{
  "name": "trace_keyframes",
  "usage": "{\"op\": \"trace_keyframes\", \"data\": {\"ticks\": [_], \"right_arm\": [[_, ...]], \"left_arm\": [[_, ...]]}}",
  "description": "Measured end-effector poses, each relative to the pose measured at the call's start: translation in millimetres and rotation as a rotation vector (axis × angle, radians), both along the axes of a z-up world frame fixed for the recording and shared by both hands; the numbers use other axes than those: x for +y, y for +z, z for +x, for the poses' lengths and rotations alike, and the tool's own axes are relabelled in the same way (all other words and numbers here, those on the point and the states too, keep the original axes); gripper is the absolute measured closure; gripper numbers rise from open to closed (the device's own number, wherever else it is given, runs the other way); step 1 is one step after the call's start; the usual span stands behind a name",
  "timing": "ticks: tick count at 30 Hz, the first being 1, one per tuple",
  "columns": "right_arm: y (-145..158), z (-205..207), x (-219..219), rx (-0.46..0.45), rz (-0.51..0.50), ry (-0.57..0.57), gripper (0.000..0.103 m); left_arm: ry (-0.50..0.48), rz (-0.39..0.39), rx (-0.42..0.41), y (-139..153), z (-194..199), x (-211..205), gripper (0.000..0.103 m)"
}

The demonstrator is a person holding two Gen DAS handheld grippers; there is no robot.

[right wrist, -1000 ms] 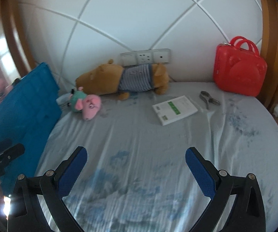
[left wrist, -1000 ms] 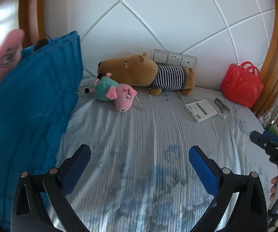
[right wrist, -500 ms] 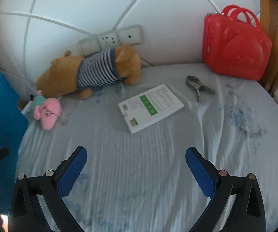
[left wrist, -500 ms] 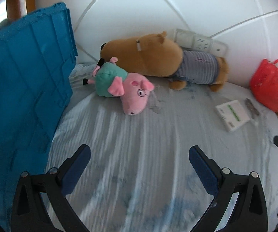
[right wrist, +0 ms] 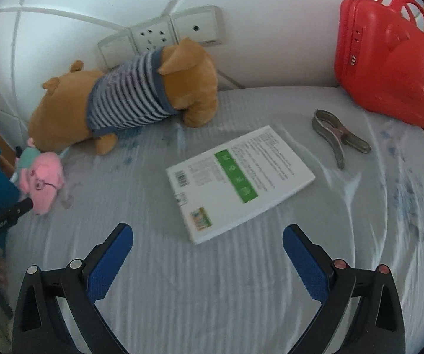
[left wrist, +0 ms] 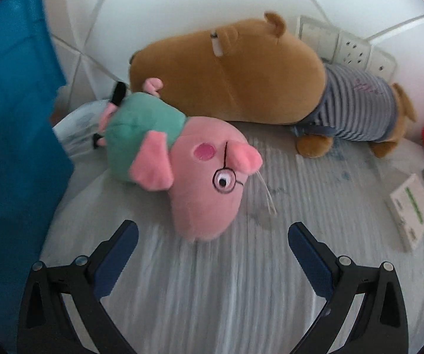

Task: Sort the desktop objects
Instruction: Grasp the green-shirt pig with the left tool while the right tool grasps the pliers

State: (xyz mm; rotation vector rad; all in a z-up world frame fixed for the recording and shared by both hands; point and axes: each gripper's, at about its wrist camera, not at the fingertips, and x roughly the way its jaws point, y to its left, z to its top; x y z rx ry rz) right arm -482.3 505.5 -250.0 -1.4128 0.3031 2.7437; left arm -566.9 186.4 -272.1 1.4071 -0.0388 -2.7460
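A pink pig plush [left wrist: 194,177] in a green top lies on the grey sheet, its snout just ahead of my open, empty left gripper [left wrist: 212,247]. It also shows in the right wrist view [right wrist: 42,181]. Behind it lies a brown plush [left wrist: 241,70] in a striped shirt, against the wall. A white booklet [right wrist: 238,177] with a green stripe lies just ahead of my open, empty right gripper [right wrist: 207,250]. A metal clip [right wrist: 337,137] lies to its right. The left gripper's finger tip [right wrist: 20,206] shows touching or nearly touching the pig's snout.
A blue crate [left wrist: 11,147] stands at the left edge. A red toy case [right wrist: 386,62] stands at the back right against the white padded wall. Wall sockets [right wrist: 159,35] sit behind the brown plush. The booklet also shows in the left wrist view [left wrist: 412,206].
Both grippers have moved forward: the left one close up to the pig plush, the right one close up to the white booklet. Both stay open.
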Motion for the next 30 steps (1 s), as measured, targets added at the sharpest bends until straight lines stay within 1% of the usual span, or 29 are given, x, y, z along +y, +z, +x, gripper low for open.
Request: {"op": "trace_keyframes", "data": {"ticks": [4,7,8,9,10,11,13,15,18,20,21,26,28,30], "right_arm": [[-15.3,-12.2,23.0,-0.024,0.012,-0.056,0.0],[-21.7,-20.9,41.9,-0.028,0.018,-0.099,0.0],[-19.8,-24.7,53.2,-0.017,0.03,-0.125,0.0],[-17.8,-28.6,65.2,-0.006,0.042,-0.151,0.0],[-15.8,-32.6,77.1,0.005,0.055,-0.178,0.0],[-13.9,-37.3,90.5,0.008,0.076,-0.204,0.0],[-11.3,-46.8,113.0,0.01,0.115,-0.243,0.0],[-11.2,-61.3,132.2,0.006,0.144,-0.245,0.001],[-15.5,-84.9,155.2,-0.008,0.165,-0.237,0.006],[-20.2,-97.6,163.9,-0.002,0.172,-0.228,0.006],[-24.2,-104.6,166.5,-0.012,0.183,-0.215,0.006],[-46.6,-127.2,171.2,-0.051,0.257,-0.136,0.005],[-56.1,-132.2,175.9,-0.071,0.21,-0.104,0.001],[-62.1,-132.4,176.8,-0.083,0.199,-0.099,0.001]], "left_arm": [[0.039,-0.067,-0.007,-26.6,-26.7,3.7,0.0],[0.044,-0.039,-0.018,-35.6,-34.3,-0.1,0.001],[0.045,-0.03,-0.022,-38.5,-36.9,-1.4,0.013],[0.047,-0.021,-0.026,-41.5,-39.4,-2.6,0.03],[0.048,-0.012,-0.029,-44.5,-41.9,-3.9,0.036],[0.05,-0.003,-0.033,-47.5,-44.5,-5.2,0.038],[0.045,-0.007,-0.03,-49.8,-45.8,-4.9,0.038],[0.035,-0.033,-0.022,-49.1,-44.6,-0.9,0.038],[0.035,-0.037,-0.024,-48.0,-45.0,0.3,0.038],[0.036,-0.034,-0.027,-47.3,-45.7,0.2,0.038],[0.035,-0.039,-0.026,-47.1,-45.8,0.7,0.036],[0.033,-0.054,-0.021,-45.1,-46.3,3.6,0.035],[0.029,-0.054,-0.021,-43.3,-45.3,4.3,0.035],[0.025,-0.054,-0.021,-41.6,-44.4,5.0,0.037]]}}
